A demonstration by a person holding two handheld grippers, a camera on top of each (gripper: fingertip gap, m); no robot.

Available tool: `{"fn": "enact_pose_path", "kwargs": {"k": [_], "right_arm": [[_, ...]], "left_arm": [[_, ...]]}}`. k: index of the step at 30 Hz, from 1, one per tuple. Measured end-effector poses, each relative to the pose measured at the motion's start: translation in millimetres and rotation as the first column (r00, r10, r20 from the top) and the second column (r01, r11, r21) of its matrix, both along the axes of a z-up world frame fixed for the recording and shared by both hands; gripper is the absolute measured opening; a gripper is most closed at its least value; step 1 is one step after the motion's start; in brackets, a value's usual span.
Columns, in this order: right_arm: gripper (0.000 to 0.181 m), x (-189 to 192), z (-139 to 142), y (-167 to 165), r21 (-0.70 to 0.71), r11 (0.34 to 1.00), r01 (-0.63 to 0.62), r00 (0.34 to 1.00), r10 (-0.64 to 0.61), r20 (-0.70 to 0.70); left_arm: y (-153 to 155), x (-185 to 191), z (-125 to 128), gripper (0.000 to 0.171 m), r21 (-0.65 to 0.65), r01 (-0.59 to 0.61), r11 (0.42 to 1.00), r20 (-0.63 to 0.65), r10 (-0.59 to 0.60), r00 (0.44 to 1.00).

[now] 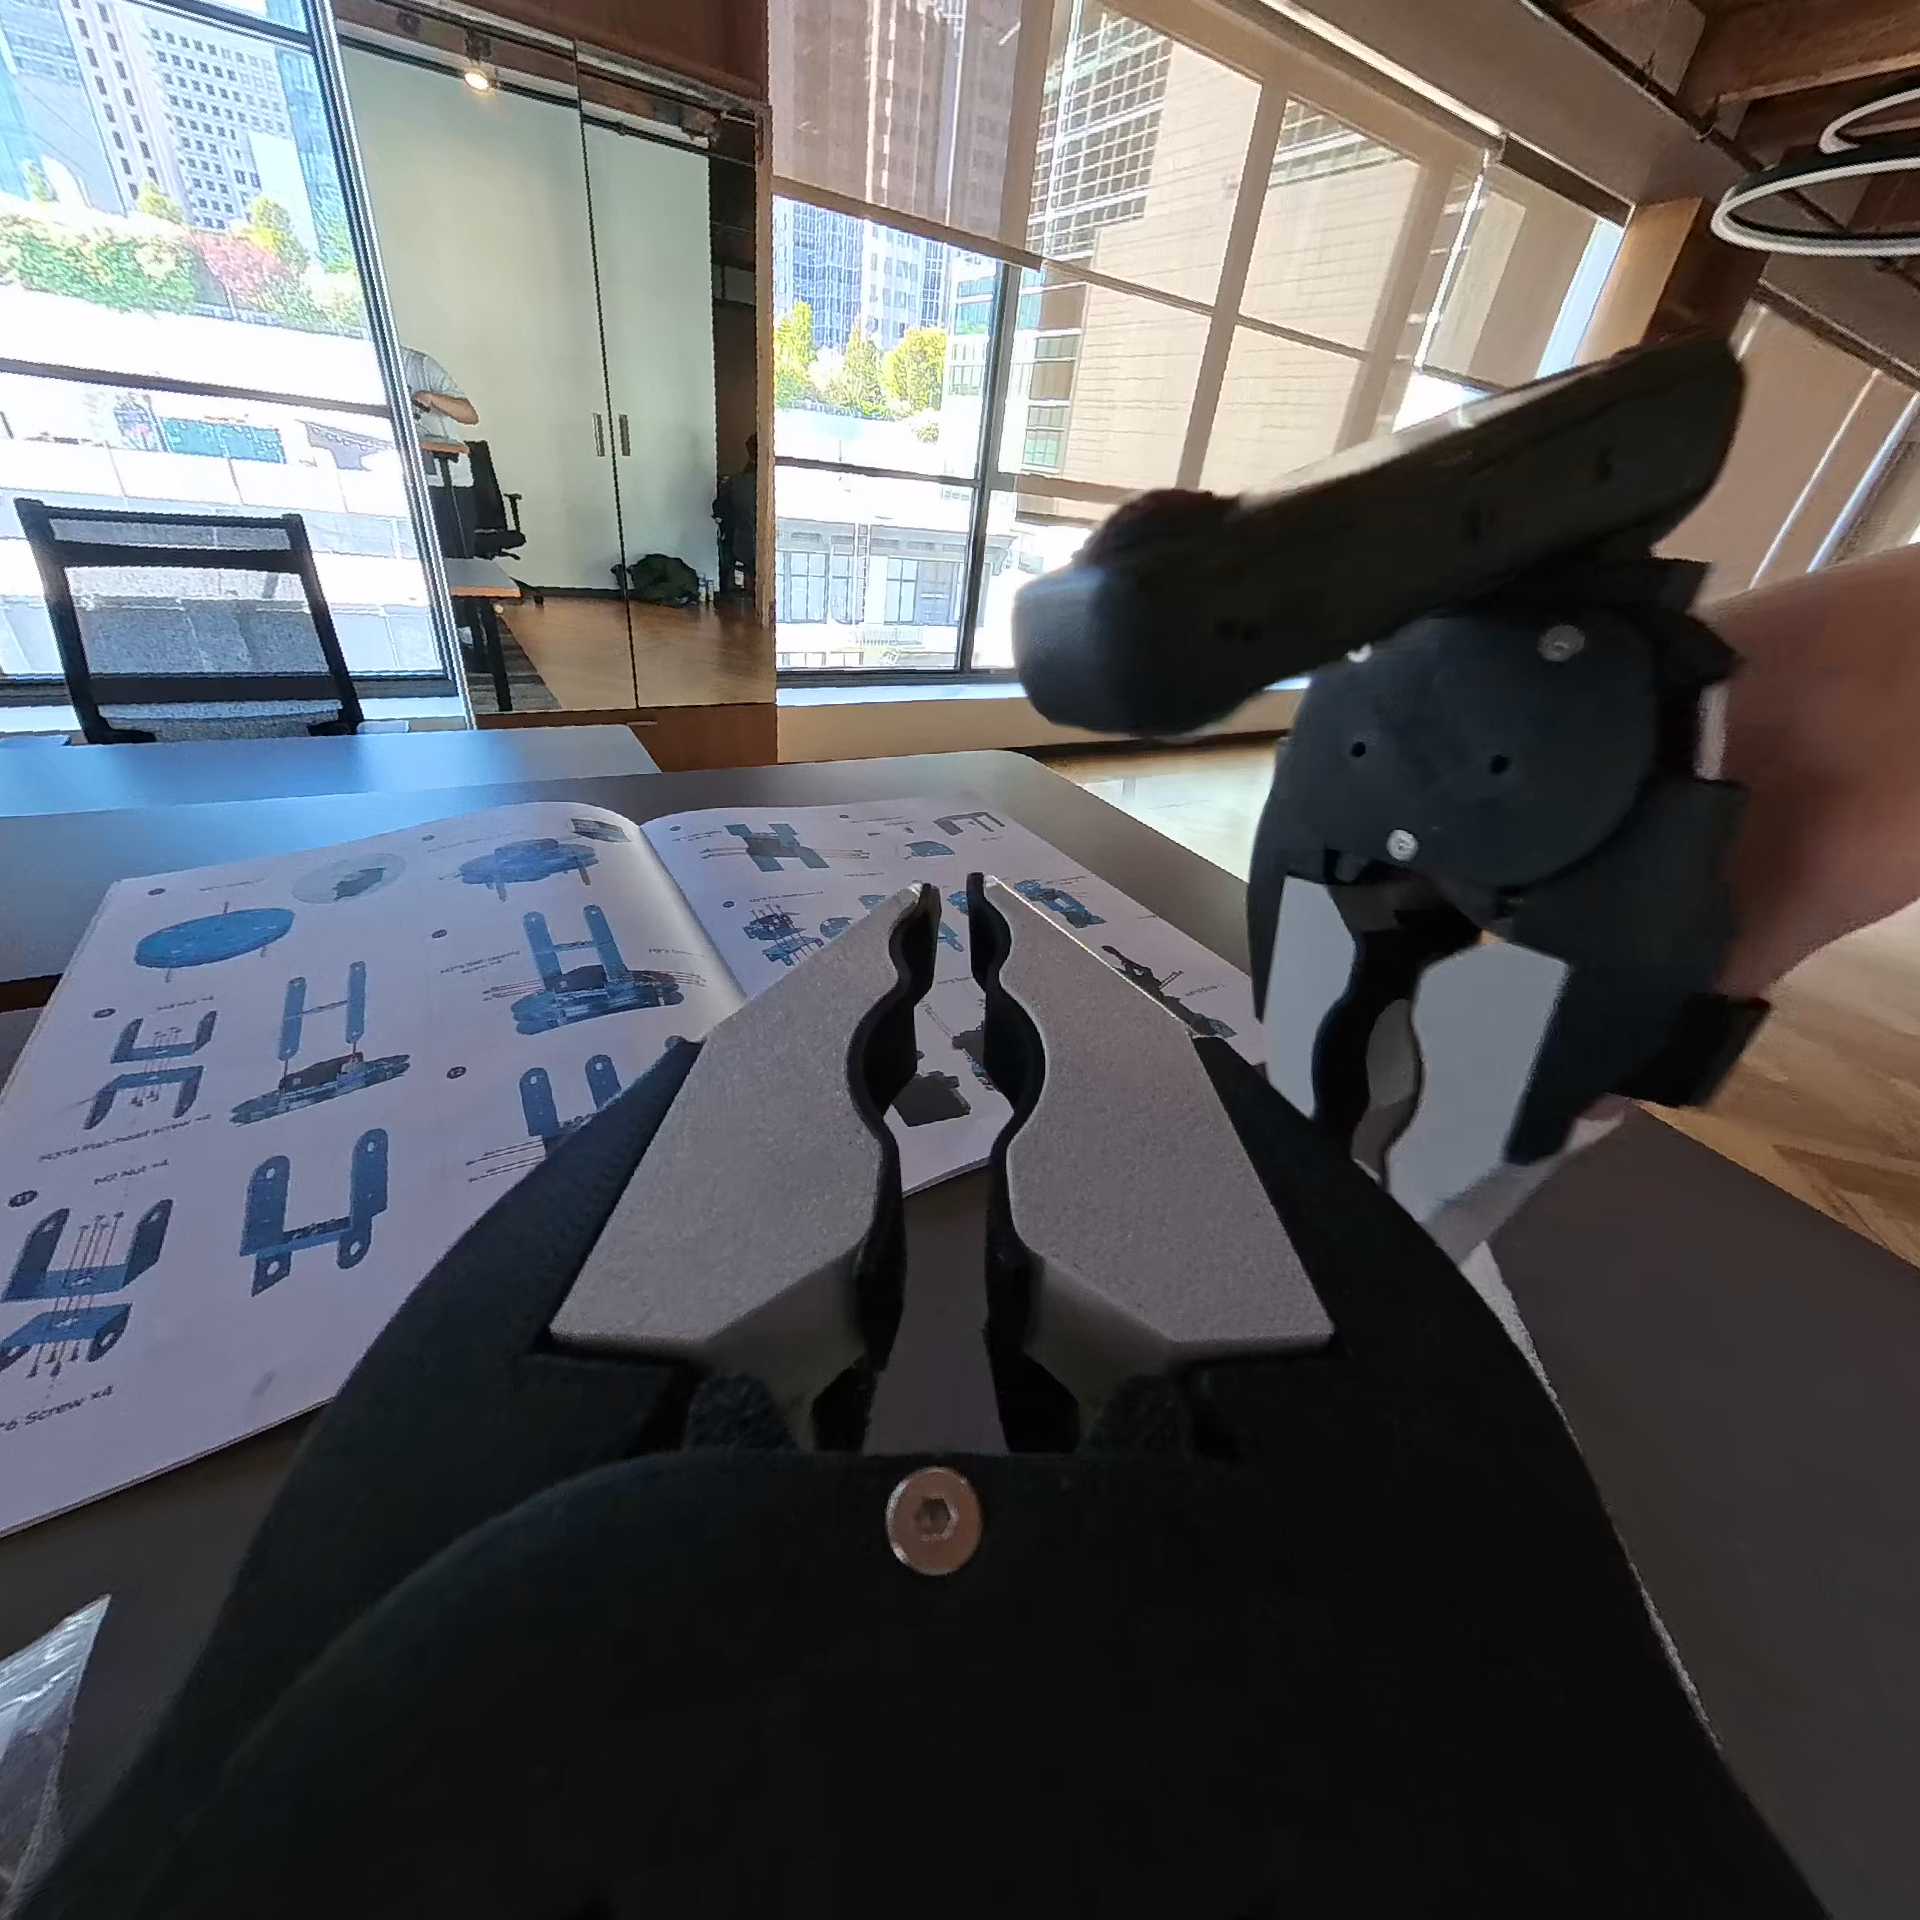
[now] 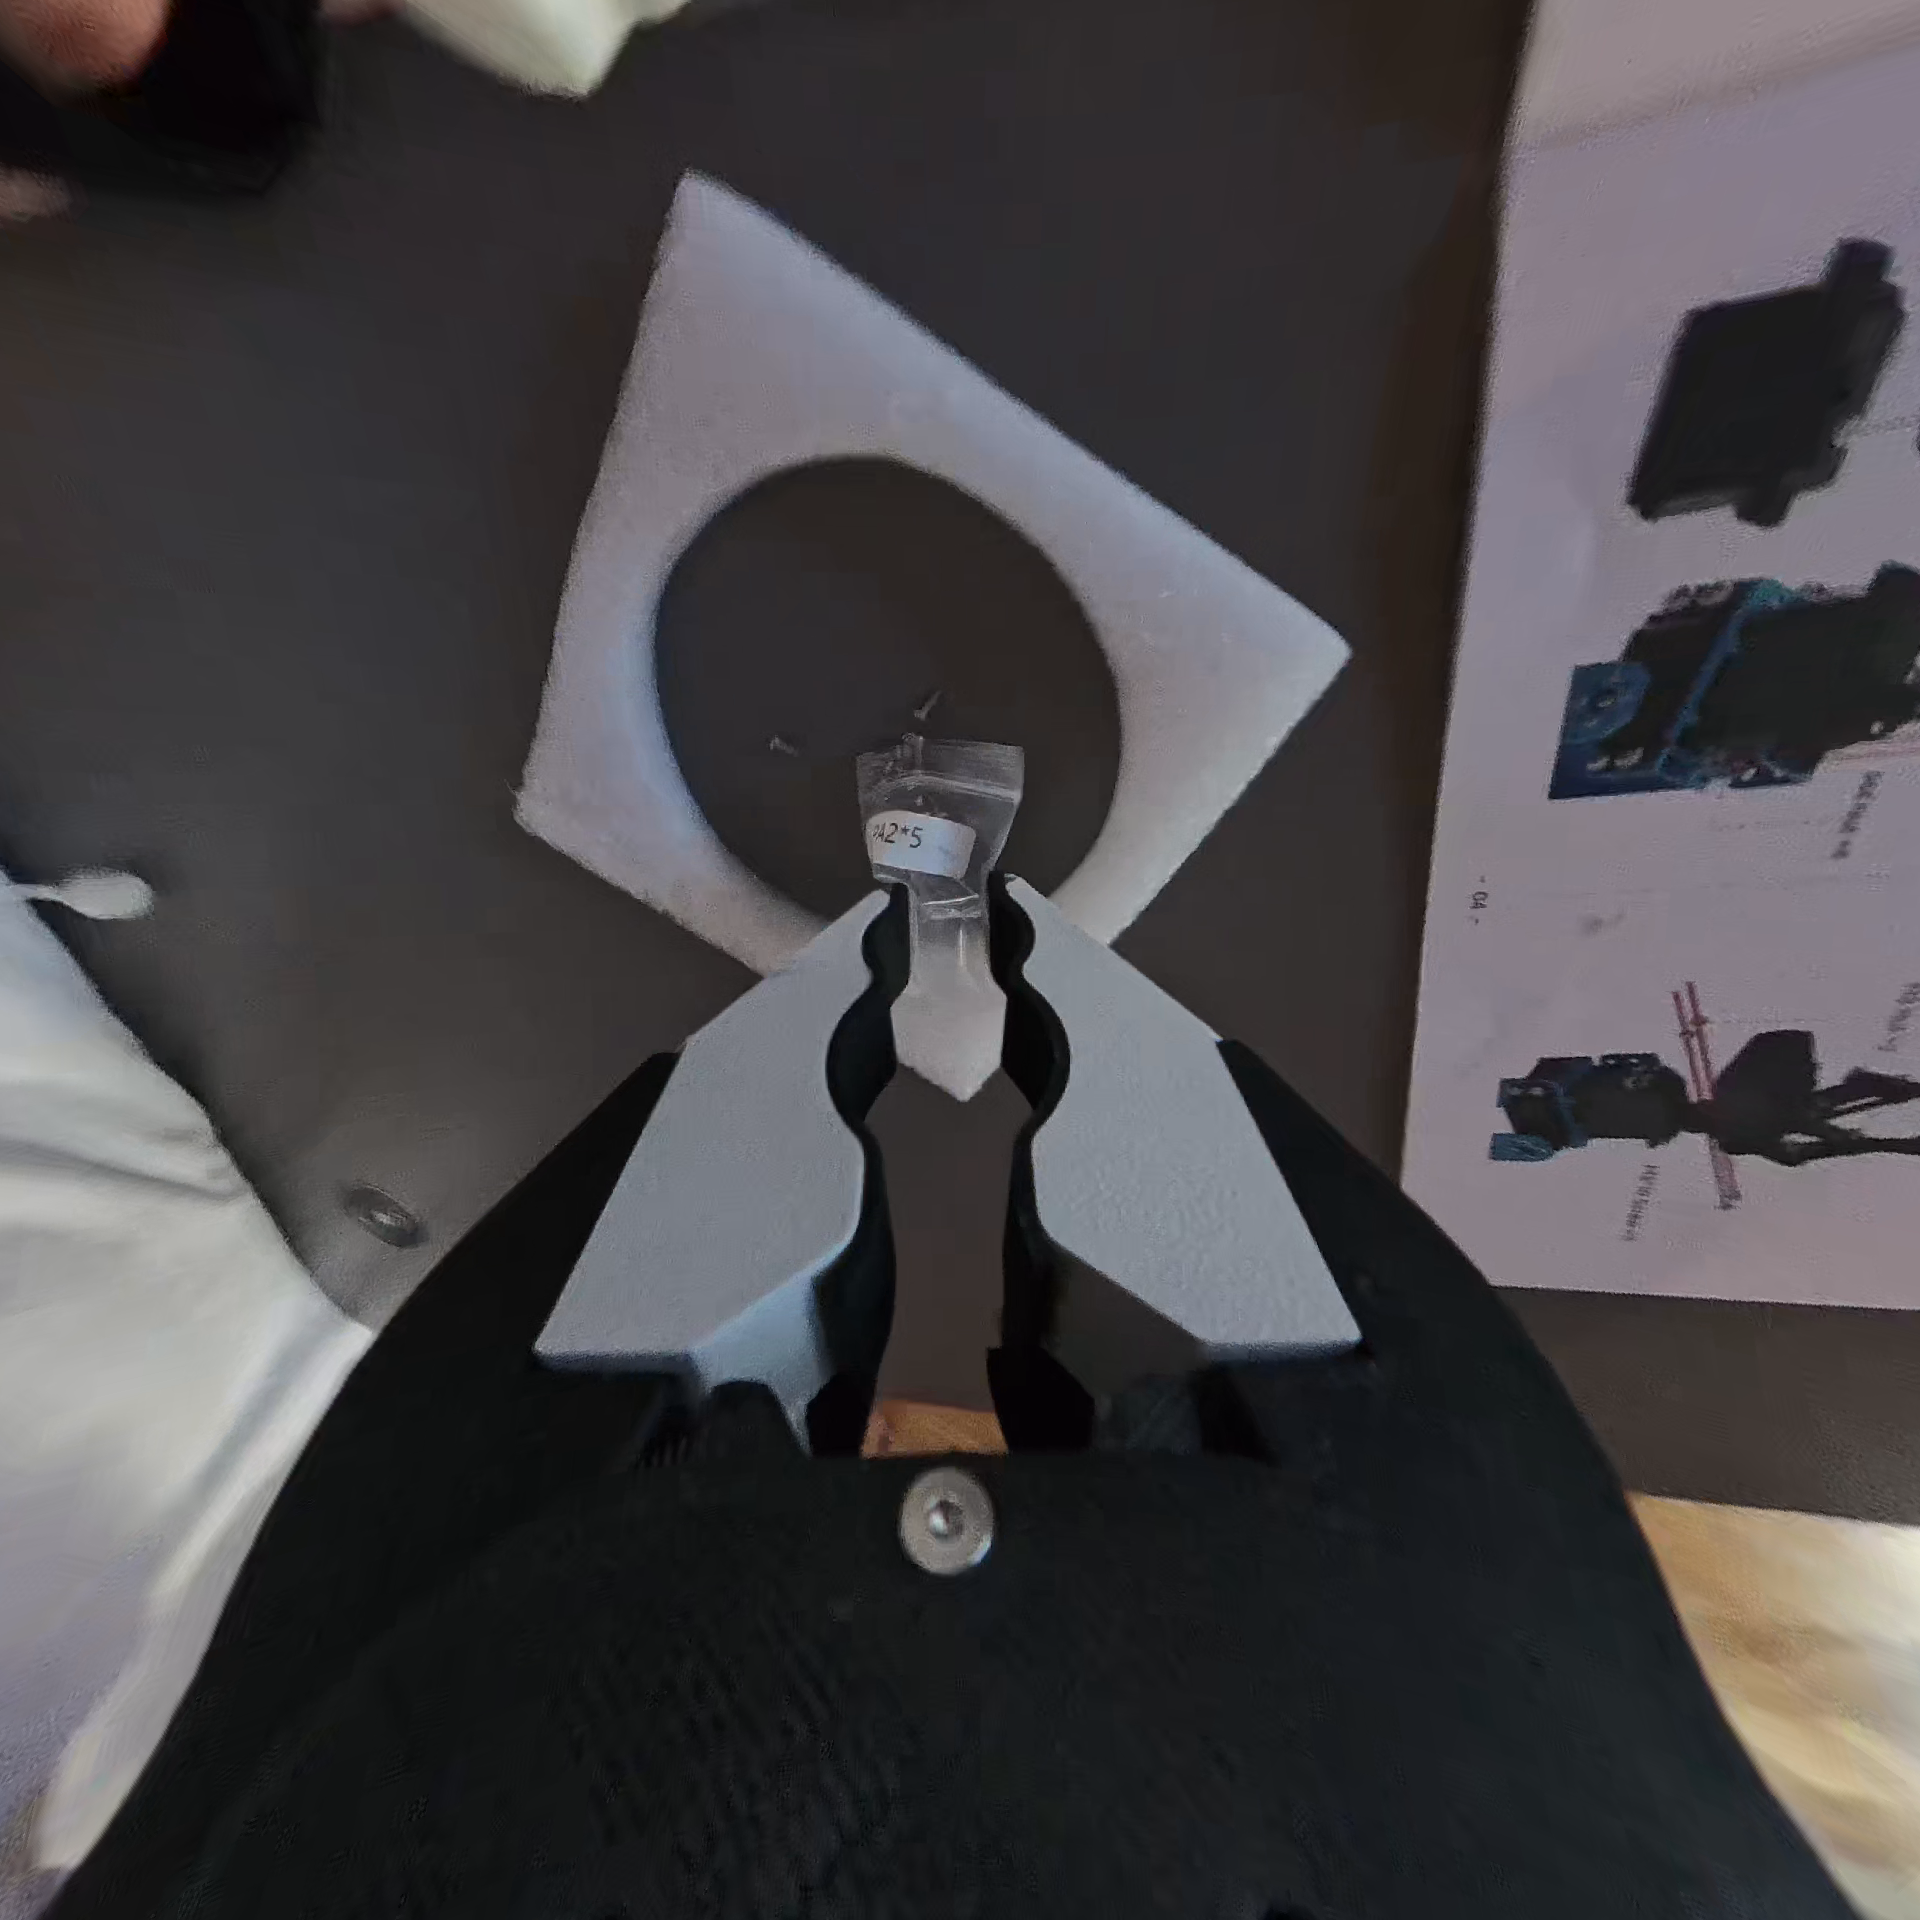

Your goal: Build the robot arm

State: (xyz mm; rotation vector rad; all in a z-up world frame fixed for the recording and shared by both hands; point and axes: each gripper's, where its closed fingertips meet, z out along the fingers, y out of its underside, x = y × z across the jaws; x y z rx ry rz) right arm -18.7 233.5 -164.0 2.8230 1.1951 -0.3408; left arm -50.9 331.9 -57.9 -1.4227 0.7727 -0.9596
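My right gripper [image 2: 945, 894] is shut on a small clear plastic bag [image 2: 935, 821] with a white label. It holds the bag above the round hole of a white square foam piece [image 2: 790, 395] lying on the dark table [image 2: 312, 520]. A few tiny screws [image 2: 781, 744] lie inside the hole. My left gripper [image 1: 951, 899] is shut and empty, hovering over an open instruction booklet [image 1: 364, 1039]. The right gripper also shows in the left wrist view [image 1: 1382, 1122], pointing down, held by a hand.
The booklet [image 2: 1662, 727] lies just right of the foam. A white bag or cloth [image 2: 125, 1195] lies at the left. A crinkled plastic bag [image 1: 42, 1714] sits at the near left table edge. A black chair [image 1: 187, 623] and windows stand behind the table. My hands' fingertips stand some 15 centimetres from each other.
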Motion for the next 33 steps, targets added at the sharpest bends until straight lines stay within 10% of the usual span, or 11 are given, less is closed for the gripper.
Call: {"fn": "enact_pose_path", "kwargs": {"k": [23,33], "right_arm": [[0.015,1.8,3.1,-8.5,0.185,0.976,0.117,0.962,-0.065,-0.265],[0.015,-4.2,58.7,-2.1,0.394,0.727,0.563,0.648,-0.092,-0.756]], "left_arm": [[1.4,-1.2,-0.7,0.003,-0.004,0.002,1.0,-0.001,-0.002,1.0],[-13.5,3.1,19.4,0.01,-0.119,0.188,0.975,0.085,-0.179,0.98]]}}
